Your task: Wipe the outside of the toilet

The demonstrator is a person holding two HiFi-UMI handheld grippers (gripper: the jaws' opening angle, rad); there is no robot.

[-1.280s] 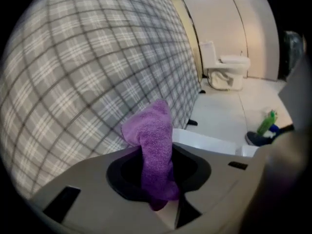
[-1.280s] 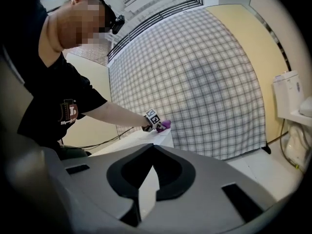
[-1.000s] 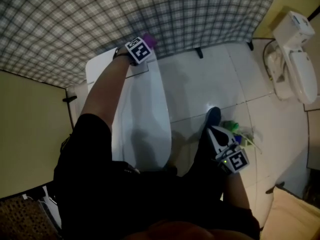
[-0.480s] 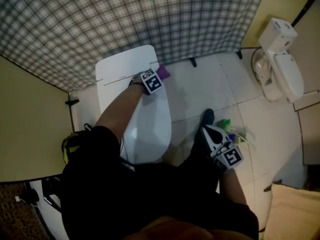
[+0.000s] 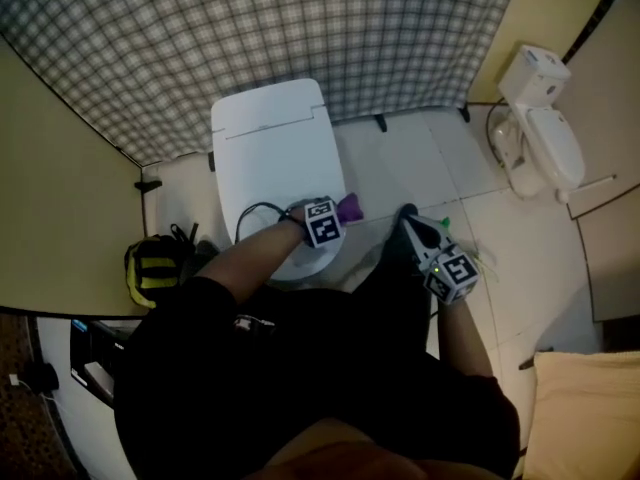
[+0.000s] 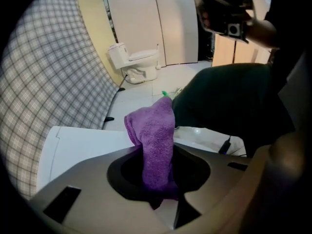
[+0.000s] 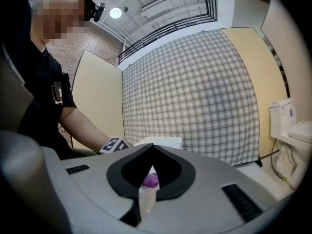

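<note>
The white toilet (image 5: 268, 153) stands with its lid down against the checked wall. My left gripper (image 5: 340, 212) is at the right front of the bowl, shut on a purple cloth (image 5: 352, 207). In the left gripper view the cloth (image 6: 155, 143) sticks up from the jaws beside the toilet's white lid (image 6: 80, 147). My right gripper (image 5: 425, 243) hangs over the floor to the right of the toilet, shut with nothing in it. In the right gripper view its tips (image 7: 152, 146) meet, and the purple cloth (image 7: 150, 180) and toilet tank (image 7: 161, 141) show beyond.
A second white toilet (image 5: 535, 118) stands at the far right by a yellow partition. A green object (image 5: 445, 226) lies on the tiled floor near my right gripper. A yellow and black item (image 5: 155, 268) sits left of the toilet. My legs fill the near floor.
My left gripper has slid with the cloth from the tank end along the toilet's right side to the bowl's front. The right gripper has stayed by my side.
</note>
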